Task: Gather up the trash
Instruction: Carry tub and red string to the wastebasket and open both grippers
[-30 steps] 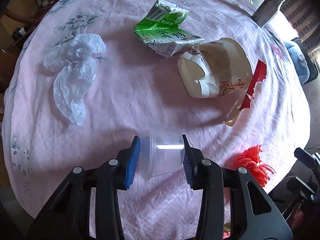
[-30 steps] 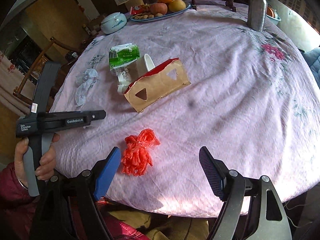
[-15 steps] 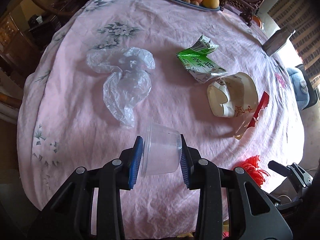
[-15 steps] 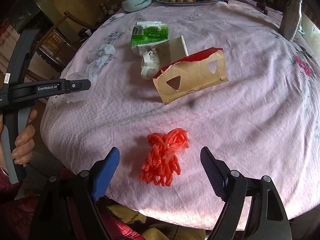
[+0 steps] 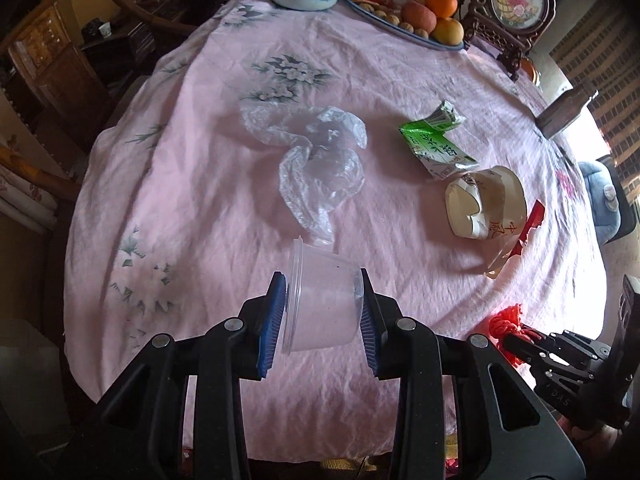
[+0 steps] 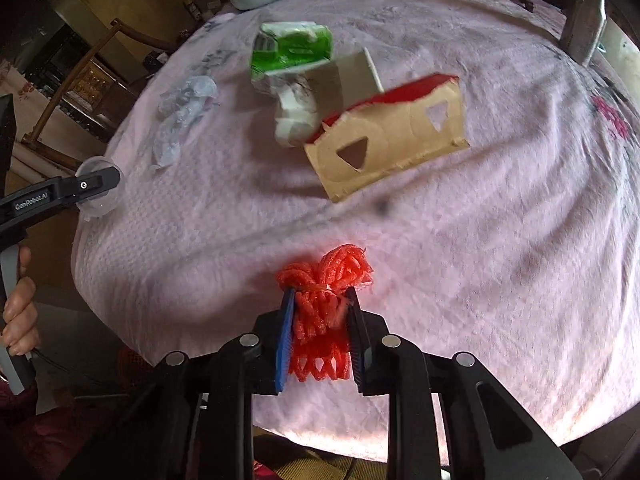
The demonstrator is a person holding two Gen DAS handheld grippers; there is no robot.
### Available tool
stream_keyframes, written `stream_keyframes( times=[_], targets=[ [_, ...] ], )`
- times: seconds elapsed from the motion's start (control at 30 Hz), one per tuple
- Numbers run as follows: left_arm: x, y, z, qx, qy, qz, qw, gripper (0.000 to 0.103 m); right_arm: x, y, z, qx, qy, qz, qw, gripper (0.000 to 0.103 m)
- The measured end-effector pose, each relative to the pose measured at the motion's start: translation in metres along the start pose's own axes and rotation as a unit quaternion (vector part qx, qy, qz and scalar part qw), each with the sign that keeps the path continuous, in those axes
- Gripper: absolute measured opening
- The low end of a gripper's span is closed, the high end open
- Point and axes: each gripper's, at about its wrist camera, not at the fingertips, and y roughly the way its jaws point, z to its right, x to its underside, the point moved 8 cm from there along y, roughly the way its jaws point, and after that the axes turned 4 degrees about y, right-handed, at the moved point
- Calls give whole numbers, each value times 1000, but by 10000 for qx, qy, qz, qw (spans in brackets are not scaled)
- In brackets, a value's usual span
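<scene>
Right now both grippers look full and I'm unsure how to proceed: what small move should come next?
Probably lift the right gripper straight up. Its jaws are shut on the red foam net, which lies at the table's near edge, while the left gripper holds the clear plastic cup. No bin shows.

clear plastic cup [image 5: 324, 306]: sideways, held | red foam net [image 6: 322, 316]: bunched, held | bag, carton, paper cup: on cloth

Pink-clothed table [image 5: 192, 184] with plastic bag [image 5: 316, 160], green carton [image 5: 438, 148], paper cup [image 5: 484, 208], cardboard [image 6: 388, 140].
</scene>
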Motion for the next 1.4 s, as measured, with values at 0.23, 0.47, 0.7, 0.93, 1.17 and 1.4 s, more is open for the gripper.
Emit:
stream_keyframes(
  times=[0.23,0.47,0.7,0.93,1.17,1.4],
  targets=[
    [24,-40,-69,-398,-785,318,9956,36,-27,-18,-83,-497,-1093,383,9920,23],
    [104,-85,-166,-988,-2119,456,9712,36,-22,-2,-181,-1044,-2327,139,9668,24],
    [215,-125,-228,-1505,-3540,417,9221,36,6,6,-273,-1538,-3396,-187,9277,24],
    [292,-143,-237,-1689,-4391,340,8818,36,47,8,-339,-1900,-4238,-507,8841,24],
    [331,-149,-236,-1706,-4816,257,8592,36,78,7,-371,-2039,-4716,-795,8543,24],
    [348,-146,-228,-1578,-5125,278,8436,71,105,7,-391,-2149,-5063,-1035,8287,24]
  ],
)
